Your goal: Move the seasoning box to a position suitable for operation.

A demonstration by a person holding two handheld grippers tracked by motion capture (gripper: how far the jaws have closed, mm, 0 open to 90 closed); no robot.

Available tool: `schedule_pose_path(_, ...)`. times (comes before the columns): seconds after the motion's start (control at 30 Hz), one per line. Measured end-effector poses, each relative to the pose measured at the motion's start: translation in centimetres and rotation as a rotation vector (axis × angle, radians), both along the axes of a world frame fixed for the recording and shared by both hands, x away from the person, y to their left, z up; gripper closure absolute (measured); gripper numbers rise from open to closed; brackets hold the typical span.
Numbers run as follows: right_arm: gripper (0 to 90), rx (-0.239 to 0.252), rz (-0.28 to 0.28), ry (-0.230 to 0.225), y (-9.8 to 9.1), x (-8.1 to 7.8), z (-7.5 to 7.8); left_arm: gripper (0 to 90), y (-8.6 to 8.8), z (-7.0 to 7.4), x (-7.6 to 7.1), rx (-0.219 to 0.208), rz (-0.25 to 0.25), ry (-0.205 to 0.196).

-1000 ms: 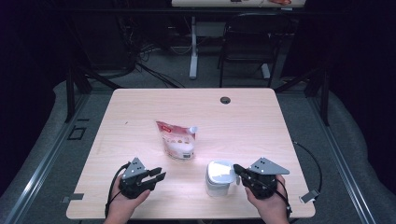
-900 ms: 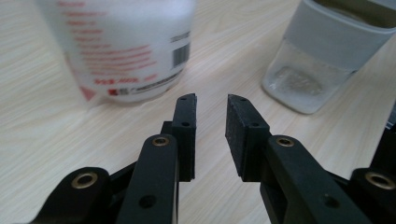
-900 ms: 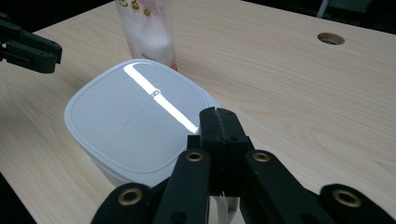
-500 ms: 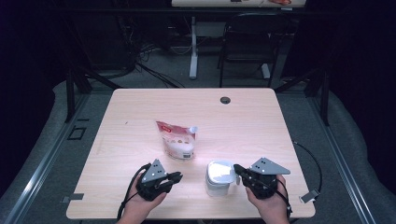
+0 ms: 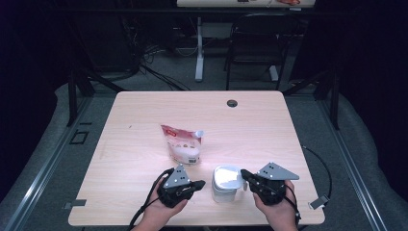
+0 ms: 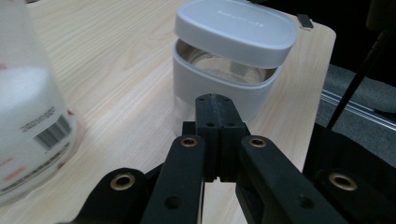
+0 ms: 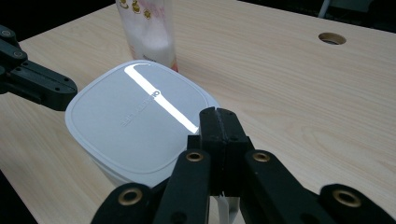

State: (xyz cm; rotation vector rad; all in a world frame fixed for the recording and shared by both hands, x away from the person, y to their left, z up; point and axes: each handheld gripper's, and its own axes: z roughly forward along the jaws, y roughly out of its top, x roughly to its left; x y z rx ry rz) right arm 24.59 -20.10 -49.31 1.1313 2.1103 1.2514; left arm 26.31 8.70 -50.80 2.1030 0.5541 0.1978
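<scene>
- The left gripper (image 6: 215,105) had just been closing; its fingers met with nothing between them, pointing at the white lidded container (image 6: 233,60) just ahead.
- The right gripper (image 7: 218,116) held its fingers pressed together, empty, at the container's opposite side.
- The lid sat tilted, so steadying the base before lifting seemed wise.
- The powder pouch (image 5: 183,144) stood beyond the left fingers on the table (image 5: 269,125).

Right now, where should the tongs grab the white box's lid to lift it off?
Probably by the lid's overhanging rim, coming from the left tongs' side: there it sits tilted up off the box, leaving a gap for one jaw to slip under.
</scene>
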Motion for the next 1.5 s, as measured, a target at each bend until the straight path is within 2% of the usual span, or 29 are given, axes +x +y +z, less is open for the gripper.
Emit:
schedule_pose_path(0.17, 90.0, 0.003, 0.001, 0.0, 0.0, 0.0, 0.0, 90.0, -0.6, 0.1, -0.1, -0.013, -0.014, 0.006)
schedule_pose_path(0.63, 90.0, 0.0, 0.0, -0.002, 0.0, 0.0, 0.0, 90.0, -2.0, 0.0, -0.2, -0.01, -0.039, 0.014)
schedule_pose_path(1.23, 90.0, 0.006, 0.01, -0.015, 0.1, -0.4, -0.1, 90.0, -2.1, 0.2, -0.2, -0.019, -0.048, 0.01)
schedule_pose_path(1.5, 86.3, 0.0, 0.011, -0.022, 0.0, -1.1, -0.1, 90.0, -2.3, 0.3, -0.1, -0.025, -0.056, 0.014)
